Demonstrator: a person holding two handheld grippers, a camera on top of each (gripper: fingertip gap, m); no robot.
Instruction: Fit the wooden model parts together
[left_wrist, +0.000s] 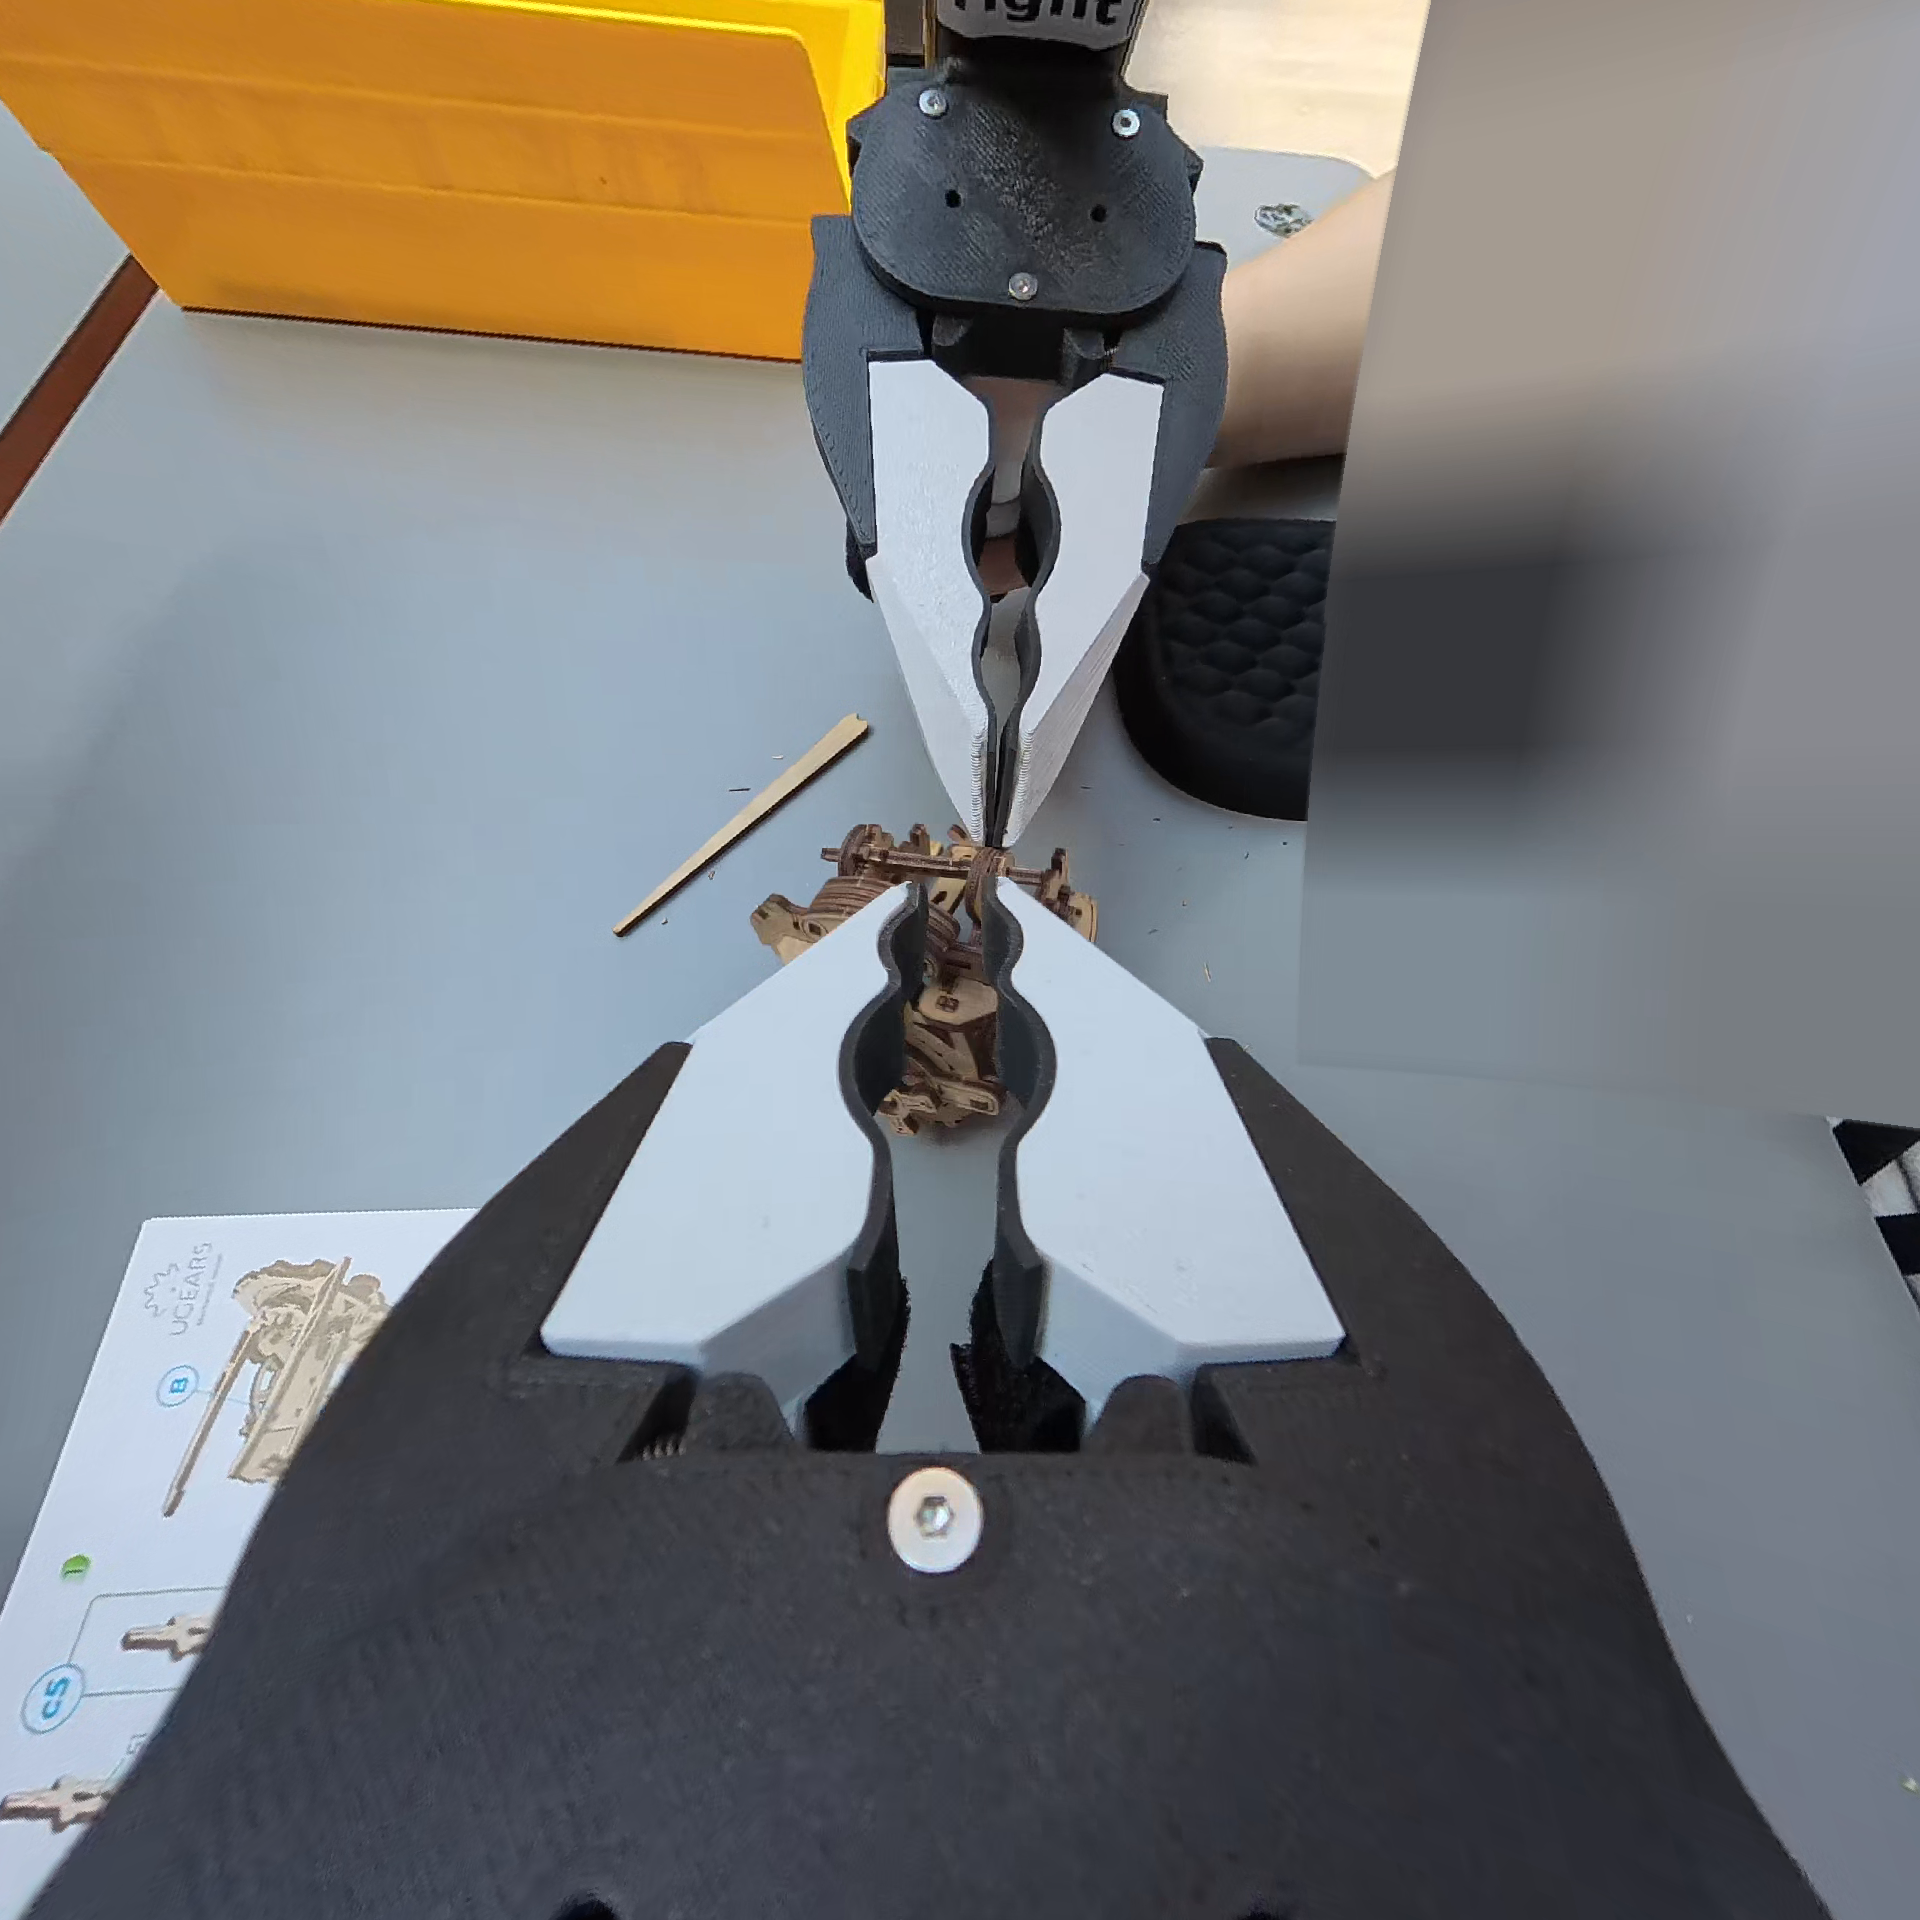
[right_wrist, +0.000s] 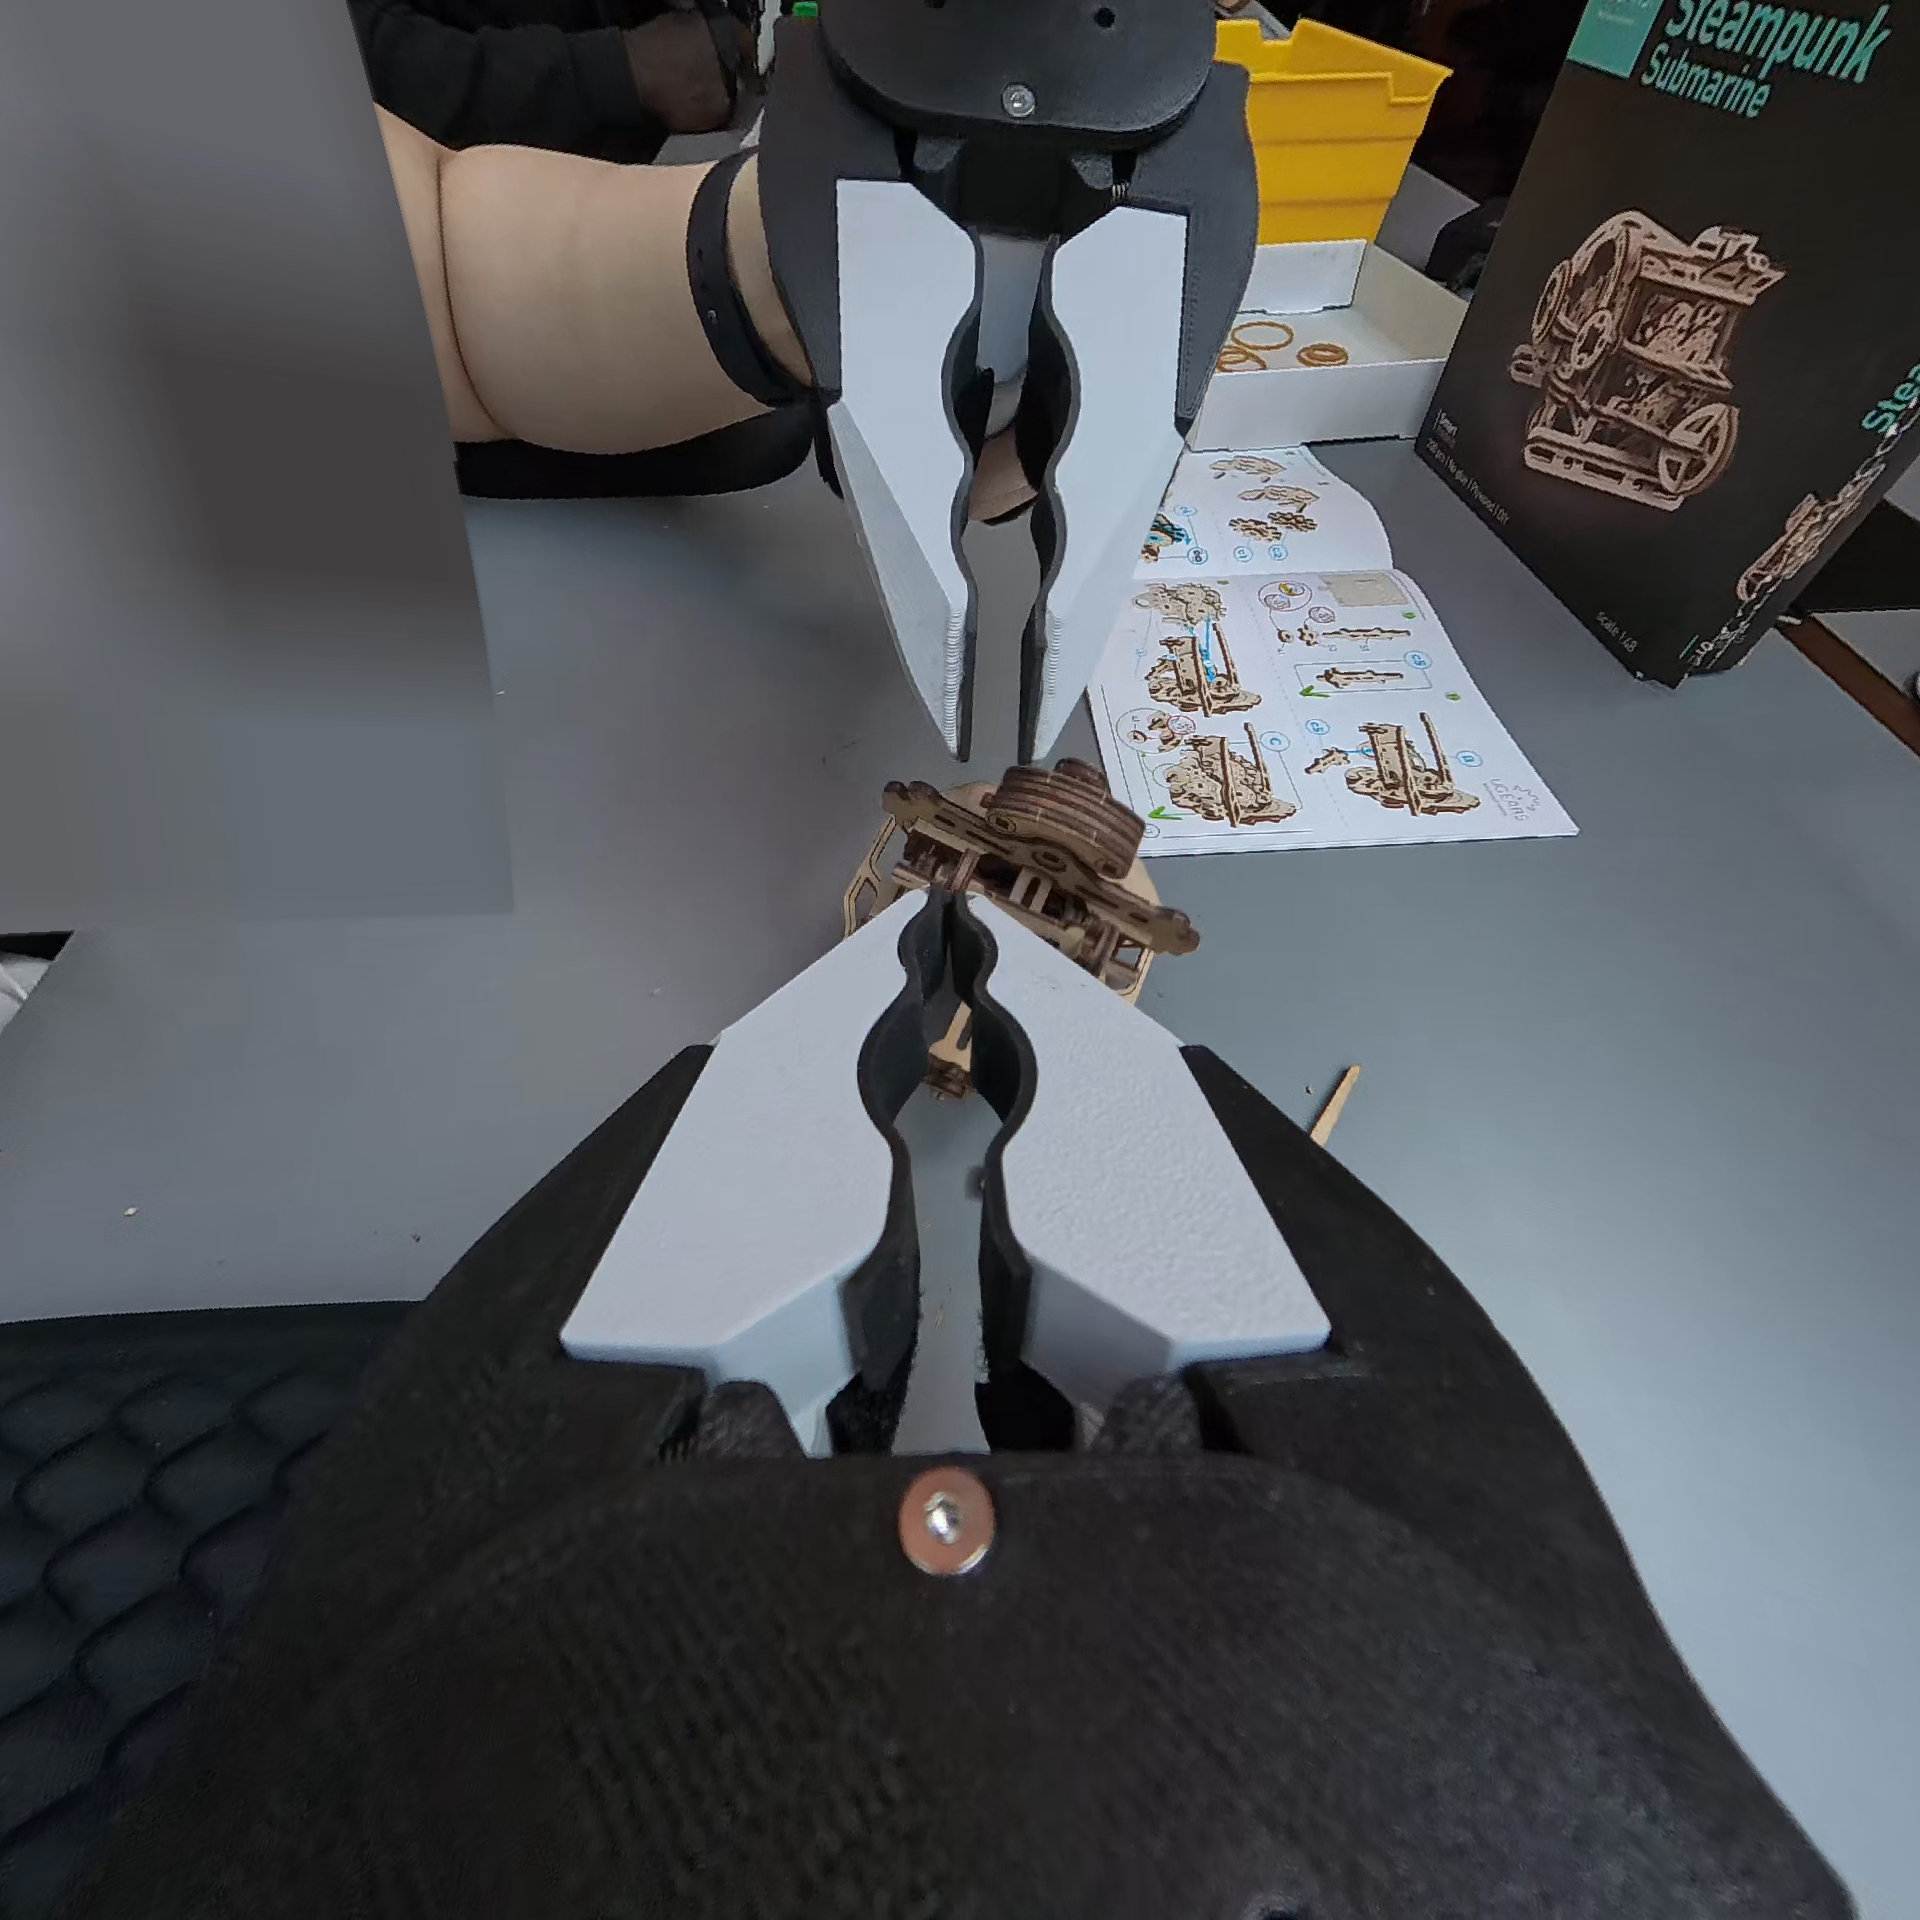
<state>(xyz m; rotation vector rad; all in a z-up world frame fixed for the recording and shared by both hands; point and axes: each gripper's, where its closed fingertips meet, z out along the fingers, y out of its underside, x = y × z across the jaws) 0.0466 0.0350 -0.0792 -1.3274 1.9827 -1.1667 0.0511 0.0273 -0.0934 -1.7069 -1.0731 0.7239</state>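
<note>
Grey tabletop (left_wrist: 416, 623) carries the wooden model (right_wrist: 1023, 862), sitting between my two facing grippers. My right gripper (right_wrist: 948, 909) is clenched on a thin part at the model's near edge. My left gripper (left_wrist: 961, 904) has its tips parted narrowly around the cross shaft (left_wrist: 940, 862), which runs crosswise to both; whether it pinches, I cannot tell.

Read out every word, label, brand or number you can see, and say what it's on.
I won't quote writing; these bear it:
Dark box, standing far right: large print beside a model picture.
Instruction sheet on the table: small circled marks, a logo.
Right gripper, shut on the wooden model: white label on its body.
</note>
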